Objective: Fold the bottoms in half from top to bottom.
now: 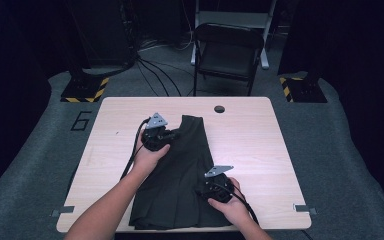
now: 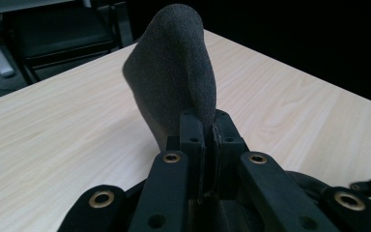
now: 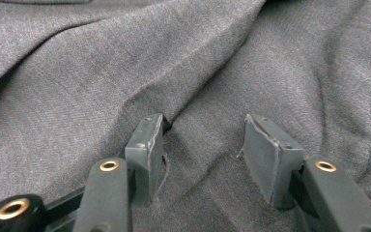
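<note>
Pinching grey cloth (image 1: 180, 175), left hand-held gripper (image 1: 172, 134) nears table hole (image 1: 219, 109).

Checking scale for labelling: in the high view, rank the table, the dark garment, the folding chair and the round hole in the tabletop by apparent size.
1. table
2. dark garment
3. folding chair, farther from the camera, so its rank against the garment is unsure
4. round hole

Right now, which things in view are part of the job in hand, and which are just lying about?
In the job:
dark garment
left gripper, shut on a fold of it
right gripper, jaws apart, pressed onto the cloth
table underneath

Lying about:
folding chair
floor cables
</note>
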Demonstrator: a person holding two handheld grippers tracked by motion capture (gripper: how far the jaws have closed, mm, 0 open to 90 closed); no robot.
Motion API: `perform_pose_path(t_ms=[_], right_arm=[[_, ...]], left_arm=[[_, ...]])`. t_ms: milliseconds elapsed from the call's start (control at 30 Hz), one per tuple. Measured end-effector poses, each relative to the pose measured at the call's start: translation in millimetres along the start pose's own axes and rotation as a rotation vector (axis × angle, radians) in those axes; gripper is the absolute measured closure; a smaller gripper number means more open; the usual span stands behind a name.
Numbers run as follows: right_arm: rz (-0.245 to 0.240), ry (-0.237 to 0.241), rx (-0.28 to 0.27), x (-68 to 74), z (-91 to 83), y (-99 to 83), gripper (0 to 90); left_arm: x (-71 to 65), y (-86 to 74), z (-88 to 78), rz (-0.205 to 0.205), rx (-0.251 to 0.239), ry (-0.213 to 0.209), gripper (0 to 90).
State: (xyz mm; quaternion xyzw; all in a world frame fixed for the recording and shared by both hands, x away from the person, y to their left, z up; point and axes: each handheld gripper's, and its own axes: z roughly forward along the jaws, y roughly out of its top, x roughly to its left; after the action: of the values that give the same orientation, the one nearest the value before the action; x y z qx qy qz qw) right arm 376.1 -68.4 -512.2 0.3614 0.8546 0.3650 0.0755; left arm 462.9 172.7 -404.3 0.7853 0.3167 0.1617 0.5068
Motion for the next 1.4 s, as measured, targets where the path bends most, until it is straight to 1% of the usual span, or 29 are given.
perform_pose_path(t_ms=[100,133,167,233,267,333,367,433,467,500,567,667,700,733,767,800,833,867,933,1000,1067,1133,1167,1200,1233,1267,1333,1367,1400], right_arm=[[-0.009,0.002,0.007,-1.9,-0.9,-0.1,48.9],[-0.010,0.004,0.003,-2.2,-0.9,-0.1,48.9],[0.003,0.005,0.001,-1.7,-0.9,-0.4,48.9],[-0.006,0.000,-0.003,-2.9,-0.8,-0.7,48.9],[0.007,-0.003,-0.001,-2.5,-0.9,-0.6,49.2],[0.004,-0.003,-0.002,-4.0,-1.3,-0.9,50.0],[0.015,0.002,-0.004,-4.0,-1.3,-0.8,50.4],[0.011,-0.005,-0.006,-4.7,-1.2,-0.7,50.6],[0.006,-0.004,-0.004,-5.2,-1.4,-0.8,50.6],[0.012,-0.004,-0.003,-5.0,-1.6,-0.9,50.7],[0.029,-0.005,-0.007,-4.4,-1.3,-0.9,51.0],[0.022,-0.004,-0.004,-5.3,-1.6,-0.9,51.5],[0.027,-0.004,-0.005,-5.2,-1.4,-0.9,51.6],[0.043,-0.004,-0.004,-4.4,-1.5,-0.9,51.6],[0.044,-0.004,-0.004,-4.3,-1.5,-1.0,51.6],[0.045,-0.002,-0.004,-4.3,-1.6,-1.1,51.7],[0.039,-0.003,-0.006,-4.7,-1.5,-1.2,51.8],[0.039,-0.004,-0.007,-4.7,-1.5,-1.3,51.8],[0.036,-0.002,-0.006,-4.9,-1.6,-1.4,51.8],[0.026,-0.004,-0.002,-5.3,-1.9,-1.6,51.8],[0.033,-0.001,-0.004,-5.0,-1.7,-1.5,51.8],[0.029,-0.002,-0.004,-5.9,-2.0,-1.6,51.8],[0.034,-0.002,-0.009,-5.9,-1.8,-1.8,51.8],[0.041,0.003,0.001,-5.9,-2.5,-1.6,51.8],[0.029,0.003,-0.001,-7.2,-2.4,-1.3,51.8],[0.035,0.005,0.003,-7.3,-2.5,-1.0,51.8],[0.035,0.011,0.005,-7.9,-2.4,-0.4,51.8],[0.037,0.015,0.007,-8.1,-2.5,-0.1,51.8],[0.048,0.020,0.006,-7.9,-2.3,-0.1,51.9]], left_arm=[[-6.5,-6.9,-2.5,-0.004,-0.004,-0.030,85.5],[-8.8,-9.7,-2.9,-0.001,-0.004,-0.036,85.5],[-11.5,-13.2,-3.5,0.000,-0.006,-0.051,85.5],[-14.8,-17.1,-4.6,0.004,0.000,-0.069,85.5],[-16.7,-18.9,-5.0,0.008,0.000,-0.080,85.5],[-20.6,-21.9,-6.1,0.017,-0.001,-0.089,85.5],[-22.5,-23.5,-7.7,0.017,0.001,-0.099,85.5],[-25.1,-26.3,-9.7,0.020,0.001,-0.112,85.5],[-26.4,-27.9,-11.7,0.022,0.008,-0.124,85.5],[-27.2,-30.0,-12.7,0.029,0.003,-0.127,85.5],[-29.3,-34.1,-15.6,0.031,0.017,-0.143,85.5],[-31.9,-40.5,-19.8,0.045,0.027,-0.150,85.5],[-32.4,-43.1,-21.9,0.042,0.029,-0.152,85.5],[-32.0,-46.6,-24.3,0.044,0.033,-0.156,85.5],[-32.2,-49.0,-25.5,0.032,0.038,-0.163,85.5],[-31.6,-51.7,-27.5,0.041,0.051,-0.167,85.5],[-31.6,-54.9,-28.7,0.042,0.054,-0.163,85.5],[-31.0,-57.7,-30.7,0.040,0.069,-0.173,85.5],[-31.6,-64.3,-33.0,0.048,0.087,-0.165,85.5],[-32.5,-69.6,-35.0,0.054,0.106,-0.178,85.5],[-33.0,-74.2,-36.7,0.060,0.128,-0.187,85.5],[-34.6,-80.3,-37.0,0.055,0.139,-0.187,85.5],[-35.0,-83.2,-36.8,0.055,0.145,-0.192,85.5],[-35.8,-86.6,-36.6,0.047,0.153,-0.200,85.5],[-36.0,-89.5,-36.3,0.045,0.160,-0.205,85.5],[-36.1,-91.2,-36.0,0.046,0.163,-0.208,85.5],[-37.8,-96.7,-34.4,0.030,0.166,-0.213,85.5],[-38.1,-99.3,-33.7,0.033,0.171,-0.210,85.6],[-37.8,-101.6,-33.0,0.036,0.178,-0.215,85.6]])
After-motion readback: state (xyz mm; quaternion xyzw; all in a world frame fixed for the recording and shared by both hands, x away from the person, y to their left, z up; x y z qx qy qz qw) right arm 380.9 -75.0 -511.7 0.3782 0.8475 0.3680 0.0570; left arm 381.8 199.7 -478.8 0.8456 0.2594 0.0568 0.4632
